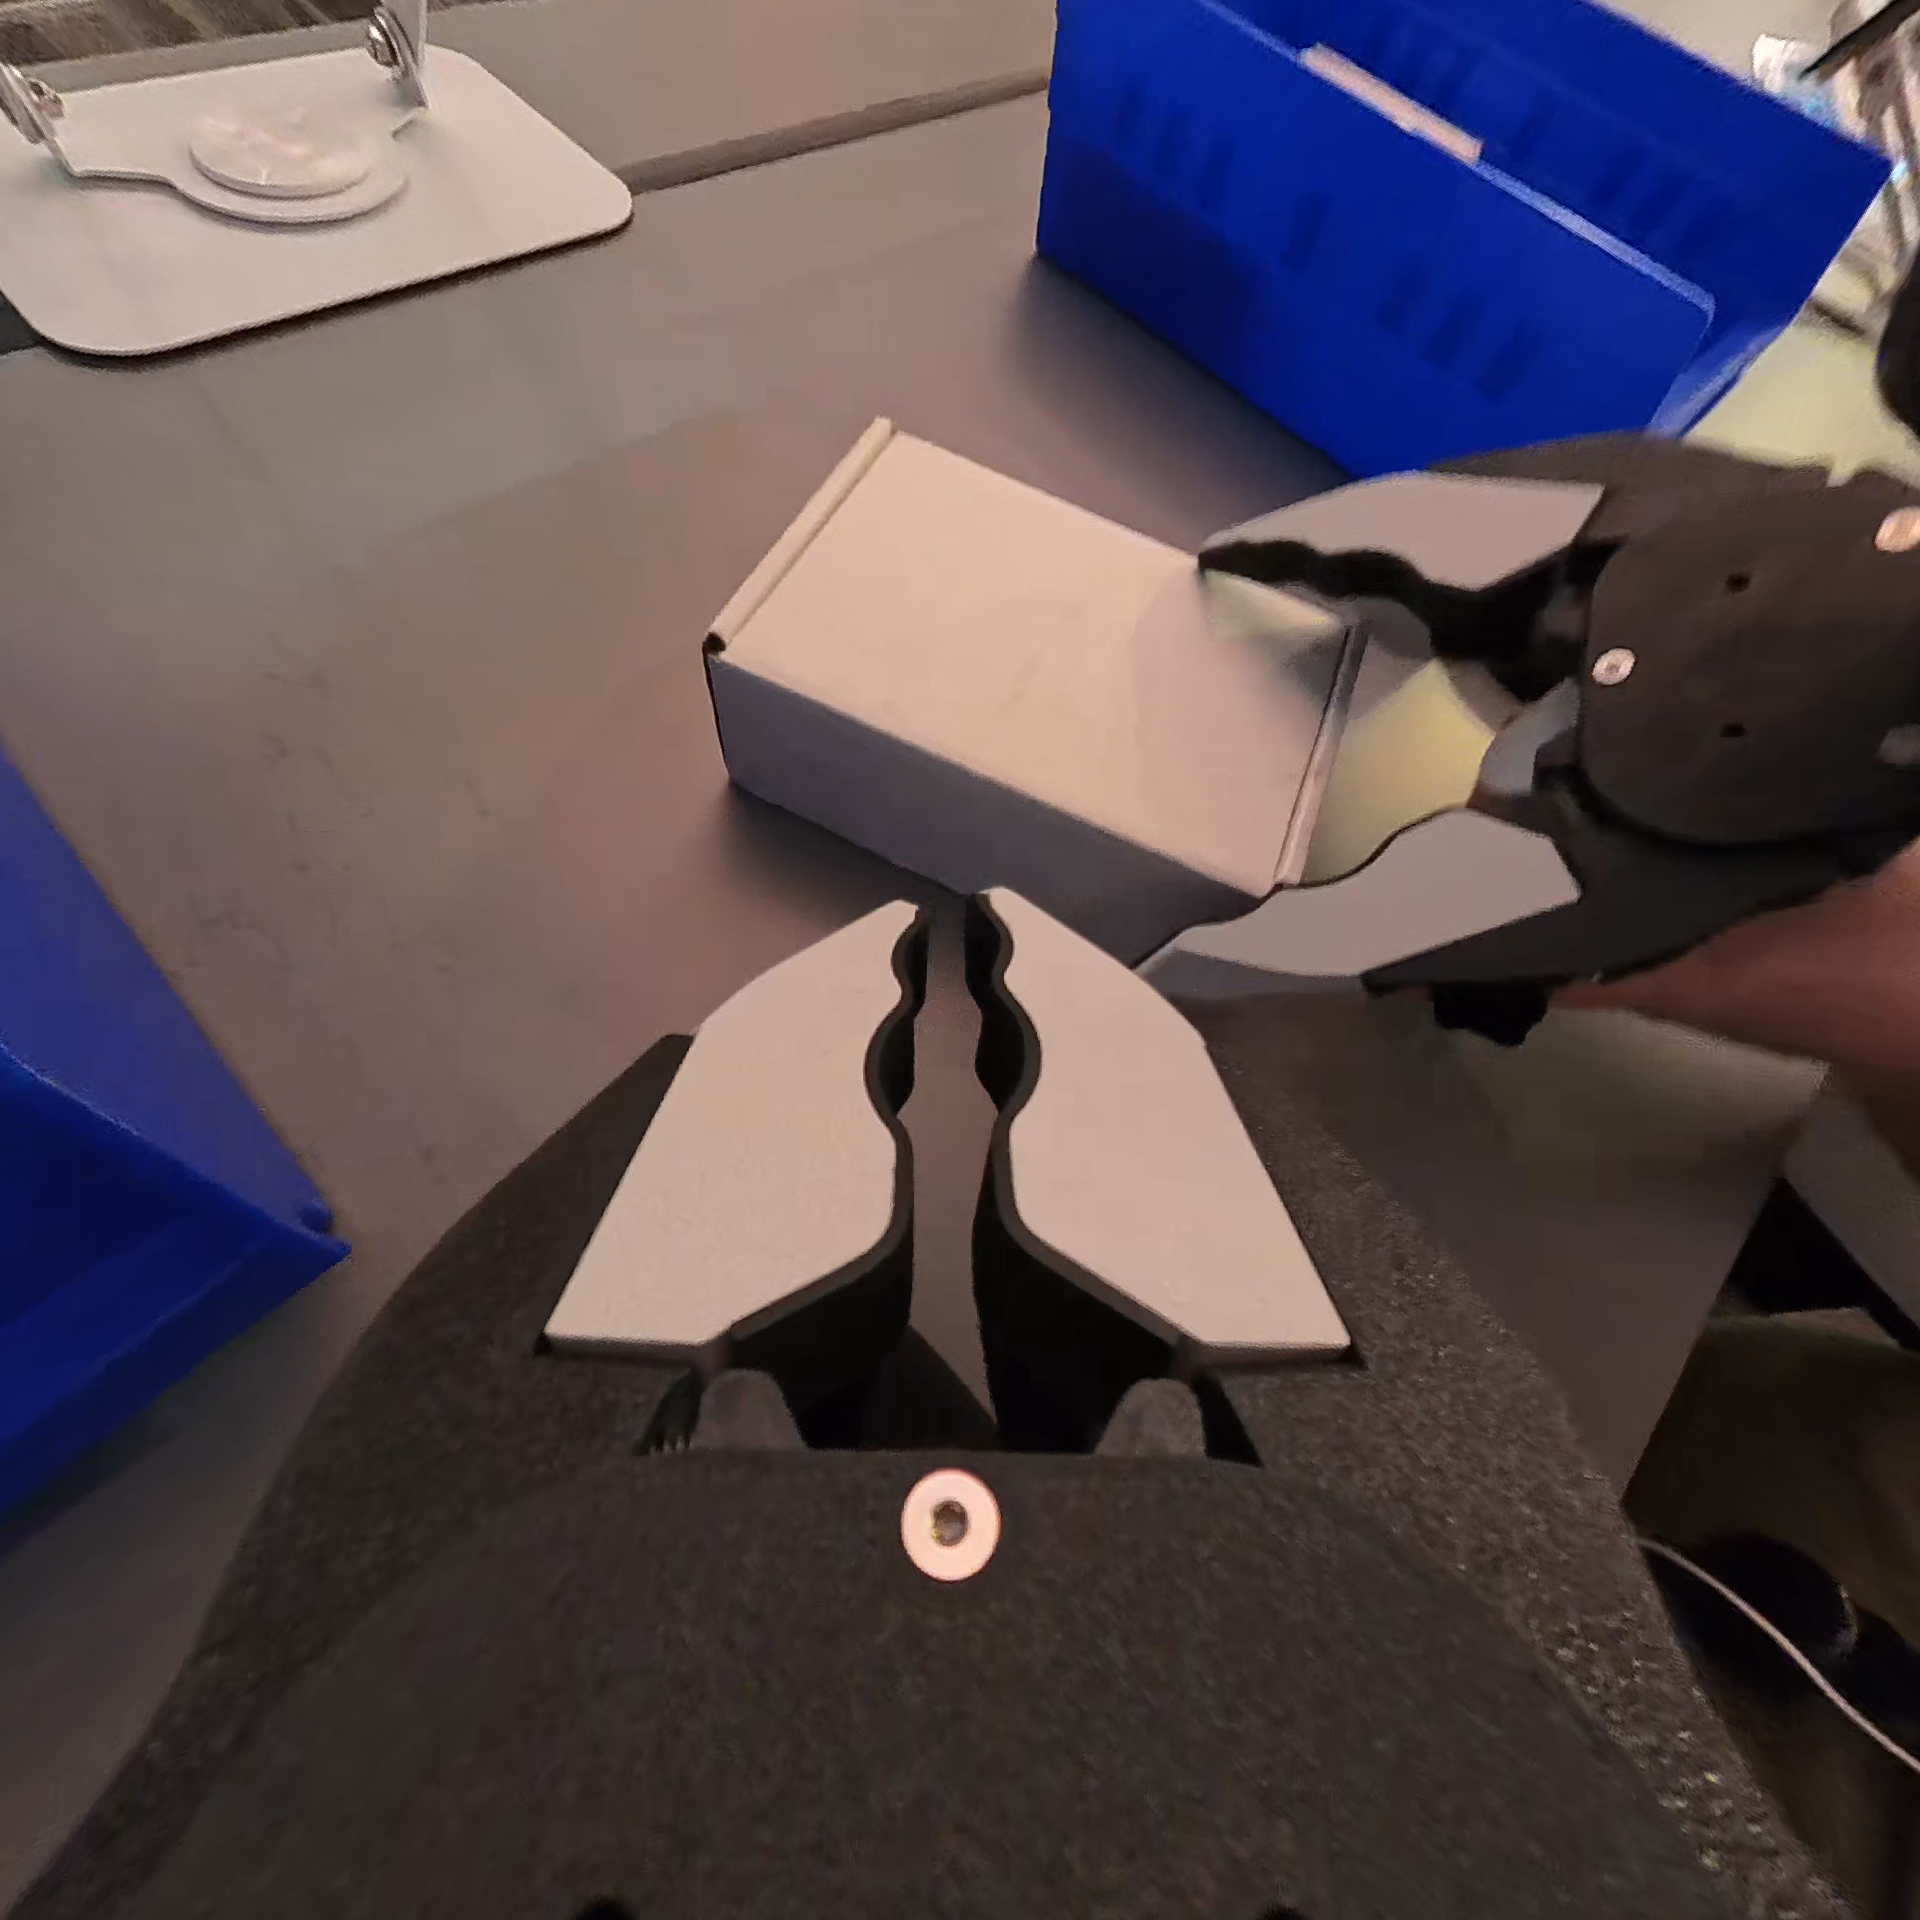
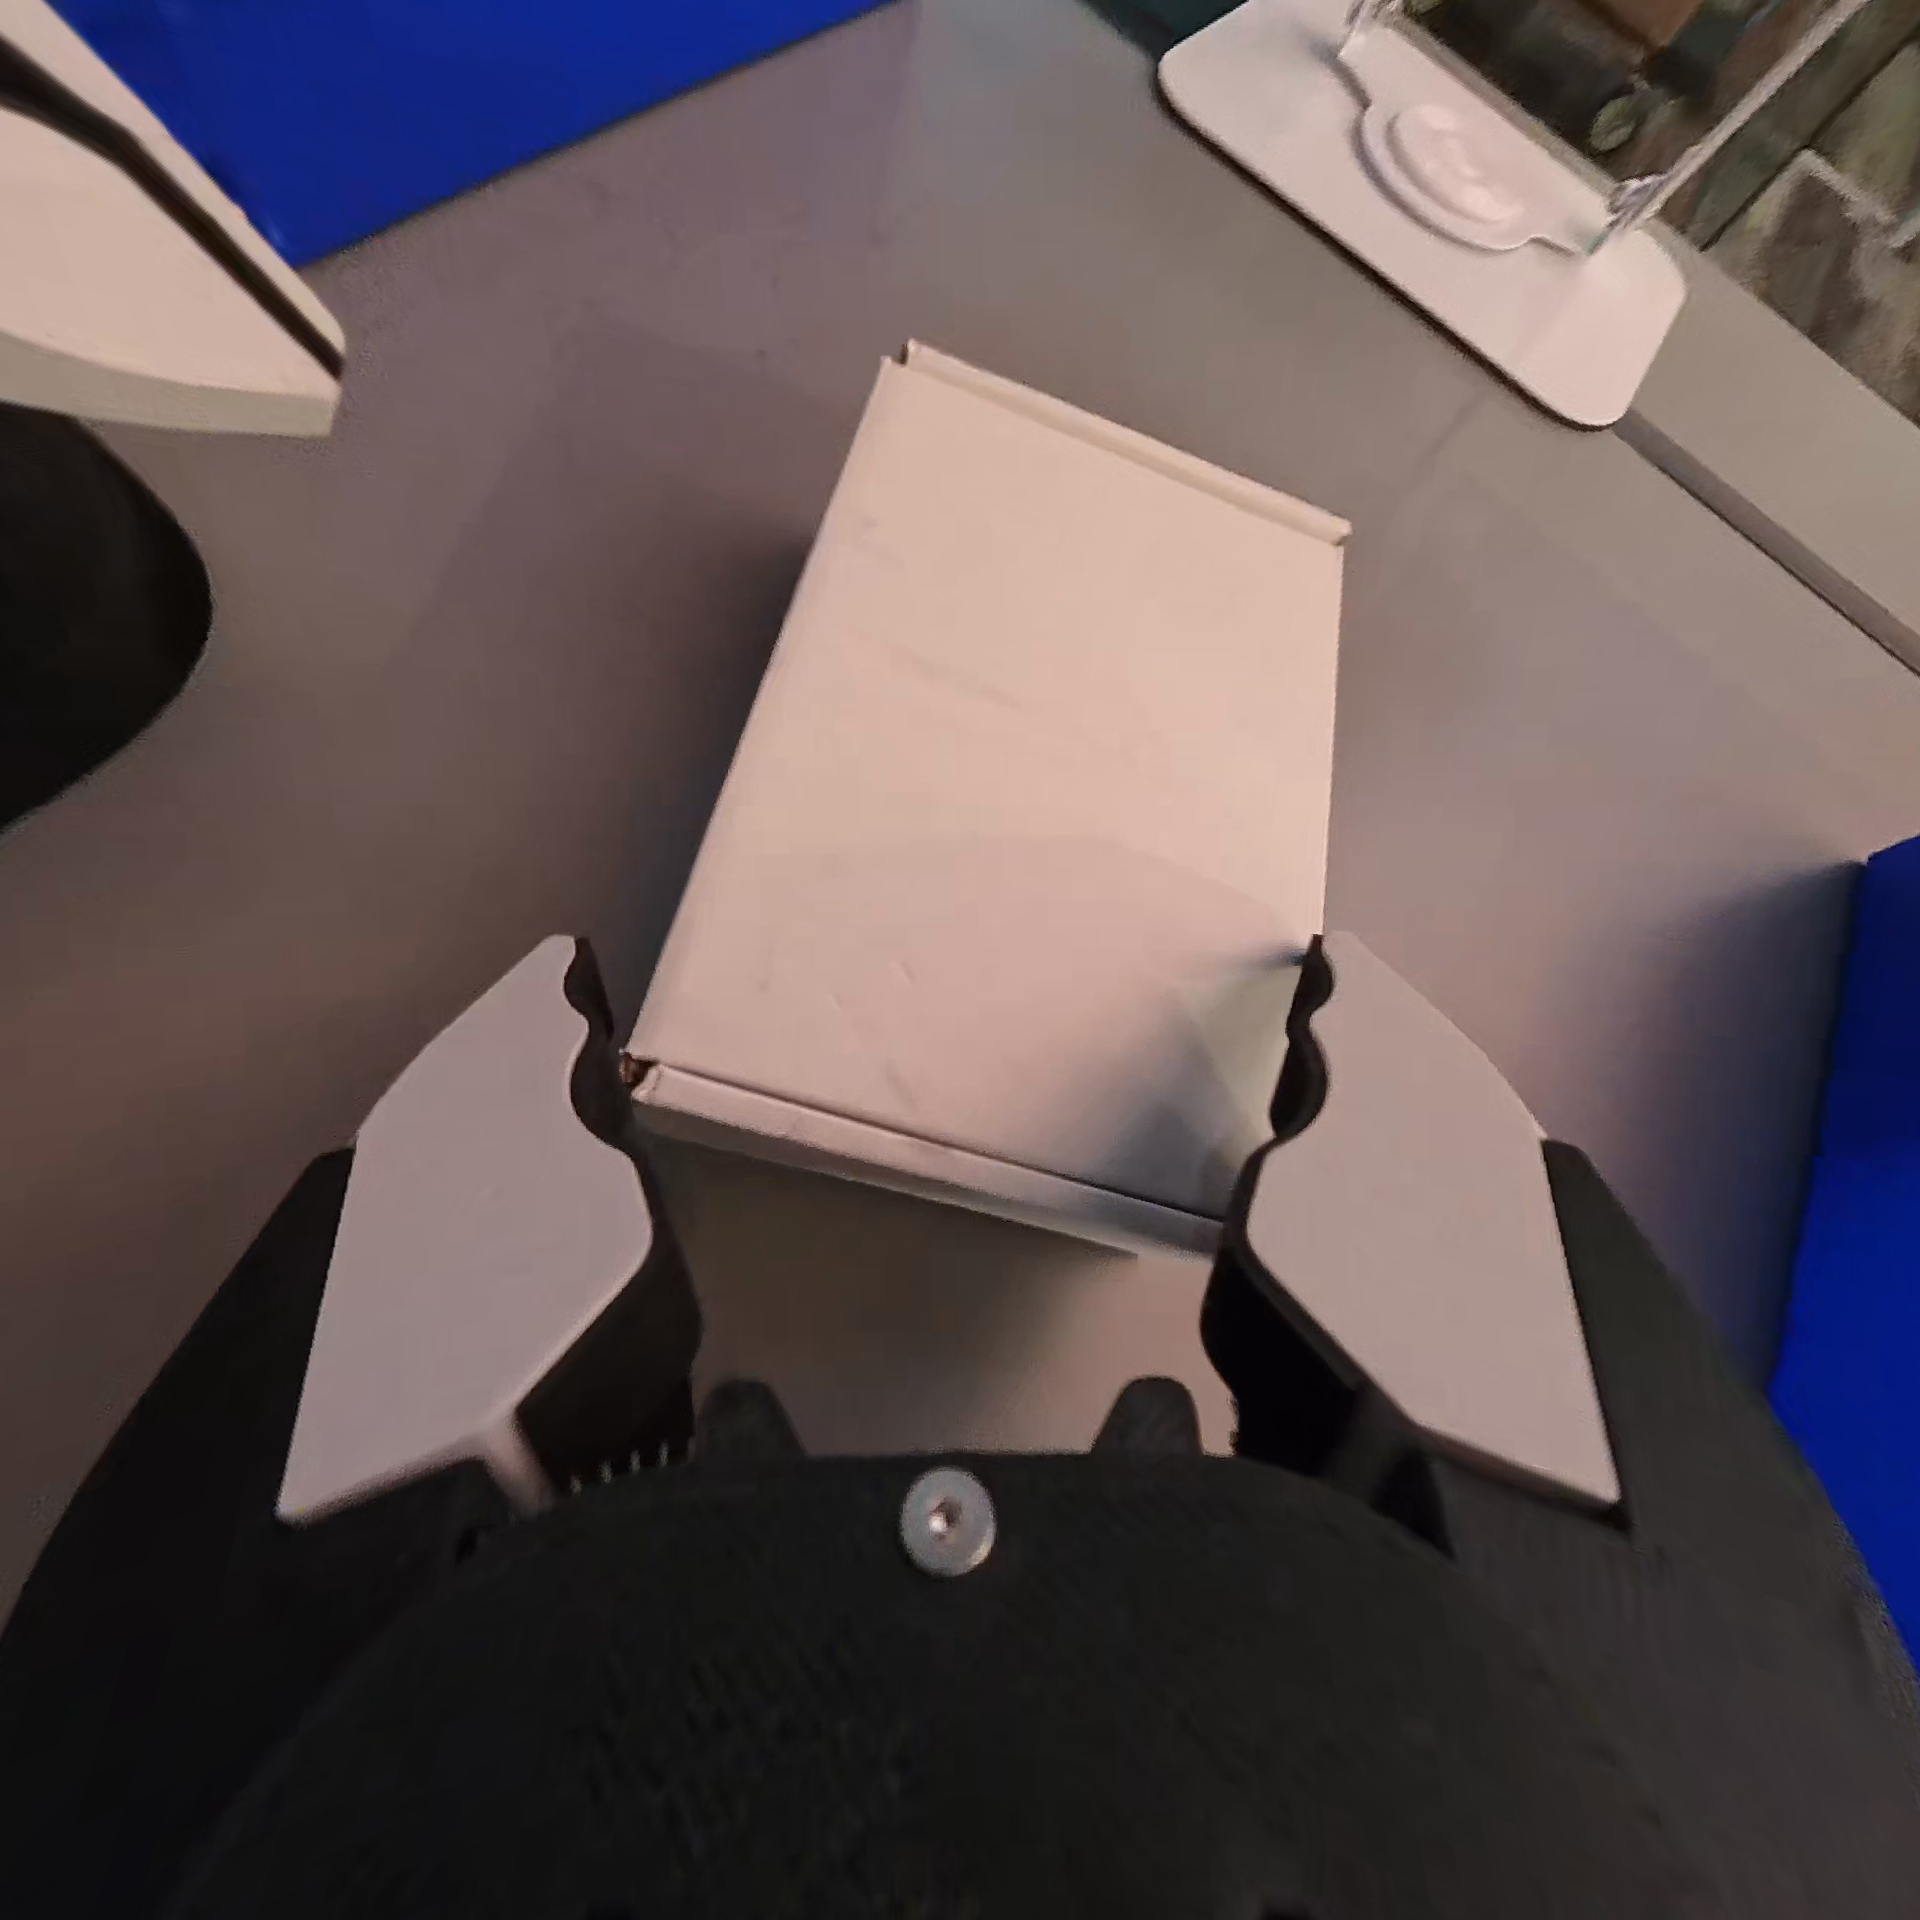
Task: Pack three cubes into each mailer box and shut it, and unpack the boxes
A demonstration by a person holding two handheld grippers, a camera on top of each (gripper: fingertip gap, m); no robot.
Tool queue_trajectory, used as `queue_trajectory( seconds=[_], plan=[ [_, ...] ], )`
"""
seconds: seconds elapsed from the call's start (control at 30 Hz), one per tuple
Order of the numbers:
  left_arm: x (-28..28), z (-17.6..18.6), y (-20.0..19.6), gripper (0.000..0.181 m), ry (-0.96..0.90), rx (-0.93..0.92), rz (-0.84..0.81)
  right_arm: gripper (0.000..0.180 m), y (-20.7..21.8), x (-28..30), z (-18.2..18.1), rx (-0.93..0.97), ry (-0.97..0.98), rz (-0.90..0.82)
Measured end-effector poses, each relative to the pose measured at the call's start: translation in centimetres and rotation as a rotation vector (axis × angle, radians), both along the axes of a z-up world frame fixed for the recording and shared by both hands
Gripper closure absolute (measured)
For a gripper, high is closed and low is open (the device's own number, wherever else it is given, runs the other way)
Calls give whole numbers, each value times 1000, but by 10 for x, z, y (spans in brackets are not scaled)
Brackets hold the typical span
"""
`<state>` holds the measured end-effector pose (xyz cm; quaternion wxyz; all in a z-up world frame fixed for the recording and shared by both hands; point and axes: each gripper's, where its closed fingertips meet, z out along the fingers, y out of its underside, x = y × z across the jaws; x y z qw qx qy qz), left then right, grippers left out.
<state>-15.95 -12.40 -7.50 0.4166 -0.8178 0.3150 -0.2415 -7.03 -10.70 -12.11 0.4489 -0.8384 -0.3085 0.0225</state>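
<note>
White cardboard forms the closed mailer box (image 1: 997,665), which is laid flat on the dark grey counter (image 1: 416,644) directly ahead of the left tongs (image 1: 943,914) and between the spread fingers of the right tongs (image 2: 951,997). The lid is seen folded down, so the box is judged to be either just shut or about to be opened; which of the two cannot be told, and no cubes are shown.

The right tongs are held wide apart, one finger at each long side of the box's near end. In the right wrist view the left finger is seen at the box's corner, apparently touching, while firm contact on the other side cannot be confirmed. This straddling placement is probably chosen so that the box can be steadied or squeezed across its narrow width.

The left tongs are nearly pressed together, with only a thin slit left between the fingers and nothing held. Their tips are kept just beside the box's near wall, likely so that the front edge can be pushed or the flap worked.

A blue bin (image 1: 1403,260) is placed beyond the box, another blue bin (image 1: 125,1195) to the left of the left tongs, and a white stand base (image 1: 312,208) farther off.
</note>
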Motion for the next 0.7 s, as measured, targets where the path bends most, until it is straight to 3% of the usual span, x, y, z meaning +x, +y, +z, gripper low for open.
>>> queue_trajectory(
  seconds=[0.27,0.47,0.57,0.7],
  plan=[
    [9,-8,0,167,43,-12,-43,58,-21,49,1,-143,-133,210],
    [13,-2,13,167,-30,37,9,70,-6,33,57,-226,162,210],
    [8,6,23,167,-101,116,64,67,4,23,42,-426,154,168],
    [-7,26,28,176,-233,235,160,53,11,21,6,-588,-19,124]
  ],
)
